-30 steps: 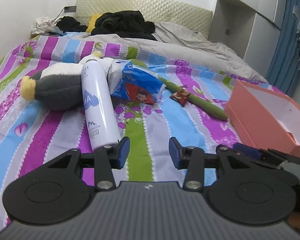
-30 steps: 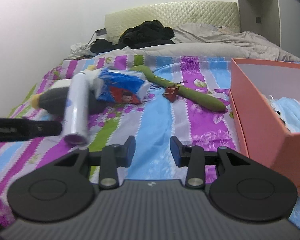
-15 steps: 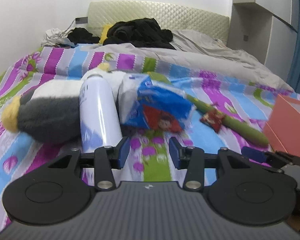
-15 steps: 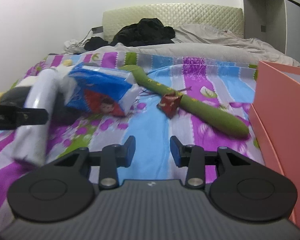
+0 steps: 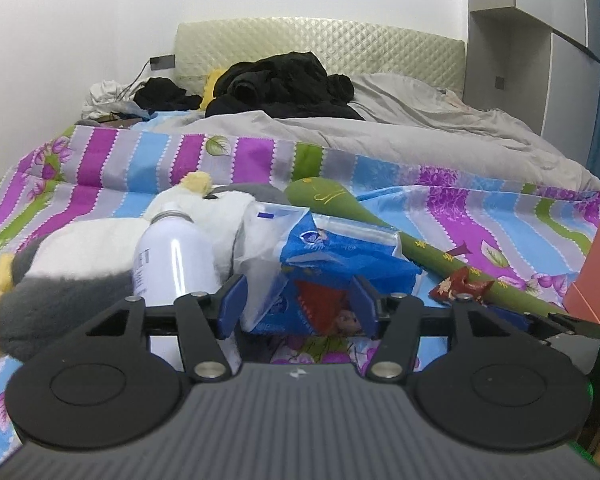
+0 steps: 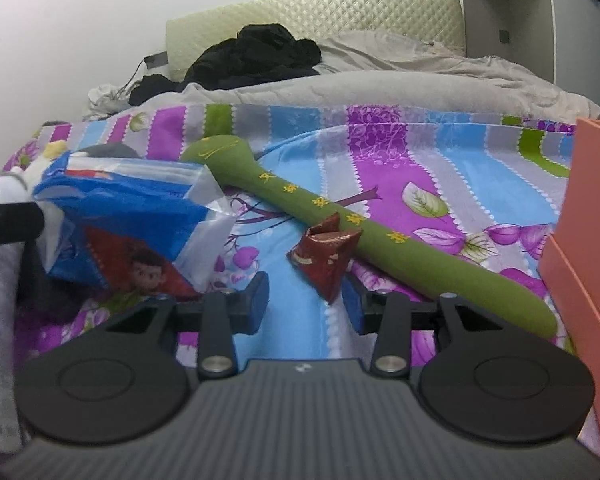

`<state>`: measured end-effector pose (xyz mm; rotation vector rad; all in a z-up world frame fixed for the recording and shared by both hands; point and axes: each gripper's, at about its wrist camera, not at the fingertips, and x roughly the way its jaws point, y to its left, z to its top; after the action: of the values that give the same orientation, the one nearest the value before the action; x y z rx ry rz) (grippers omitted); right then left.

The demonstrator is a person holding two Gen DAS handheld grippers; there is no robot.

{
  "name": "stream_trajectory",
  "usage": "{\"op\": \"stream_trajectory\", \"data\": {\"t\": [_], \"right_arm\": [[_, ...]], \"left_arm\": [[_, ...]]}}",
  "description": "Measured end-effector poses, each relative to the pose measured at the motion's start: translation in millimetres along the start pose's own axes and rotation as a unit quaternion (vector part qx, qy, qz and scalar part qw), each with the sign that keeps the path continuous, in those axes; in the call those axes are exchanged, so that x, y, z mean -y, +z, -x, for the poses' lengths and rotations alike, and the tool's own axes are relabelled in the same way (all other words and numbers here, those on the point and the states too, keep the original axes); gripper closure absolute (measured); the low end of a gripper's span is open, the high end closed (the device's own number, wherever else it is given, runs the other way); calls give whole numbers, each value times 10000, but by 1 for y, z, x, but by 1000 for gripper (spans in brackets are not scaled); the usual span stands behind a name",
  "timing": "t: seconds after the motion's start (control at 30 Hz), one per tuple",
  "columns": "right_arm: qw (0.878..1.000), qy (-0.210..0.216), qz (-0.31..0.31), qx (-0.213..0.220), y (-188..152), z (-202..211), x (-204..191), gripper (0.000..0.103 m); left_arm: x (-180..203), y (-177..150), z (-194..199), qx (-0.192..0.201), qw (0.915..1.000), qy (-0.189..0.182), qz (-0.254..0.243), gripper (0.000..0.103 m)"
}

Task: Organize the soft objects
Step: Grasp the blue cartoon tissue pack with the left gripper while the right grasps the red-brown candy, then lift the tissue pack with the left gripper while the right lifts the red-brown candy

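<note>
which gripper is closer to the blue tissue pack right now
Left. The left gripper has the tissue pack right between its opening jaws, not yet pinched. The right gripper sits off to the pack's right, in front of the red wrapper, jaws also opening on nothing.

Right gripper [image 6: 305, 307] jaws opening, nothing between the pads. Red wrapper [image 6: 327, 254] sits just ahead, touching the green stick [image 6: 364, 236] running ahead-left to right. Blue tissue pack [image 6: 132, 220] ahead-left, orange box [image 6: 588, 256] hard right.
</note>
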<state>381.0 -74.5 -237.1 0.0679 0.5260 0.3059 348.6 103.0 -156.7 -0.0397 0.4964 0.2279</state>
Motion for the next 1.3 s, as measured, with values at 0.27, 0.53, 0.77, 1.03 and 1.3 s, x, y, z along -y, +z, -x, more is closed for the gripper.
{"op": "stream_trajectory", "data": {"t": [0.27,0.53,0.77,1.03,1.3], "right_arm": [[9996,-50,-223,-148,5,-17,7,51],[9997,2,-74,-249,6,-26,3,68],[9996,134,-97,-235,6,-22,5,79],[9997,133,-93,-173,6,-7,6,80],[9996,140,-143,-215,2,5,6,80]], "left_arm": [[11,4,-27,-13,9994,61,-354,40],[20,-4,-47,-55,9961,315,-819,49],[29,-7,-65,-426,9920,529,-1068,100],[29,-5,-50,-237,9929,461,-1073,103],[24,7,-29,-49,9869,397,-1561,86]]}}
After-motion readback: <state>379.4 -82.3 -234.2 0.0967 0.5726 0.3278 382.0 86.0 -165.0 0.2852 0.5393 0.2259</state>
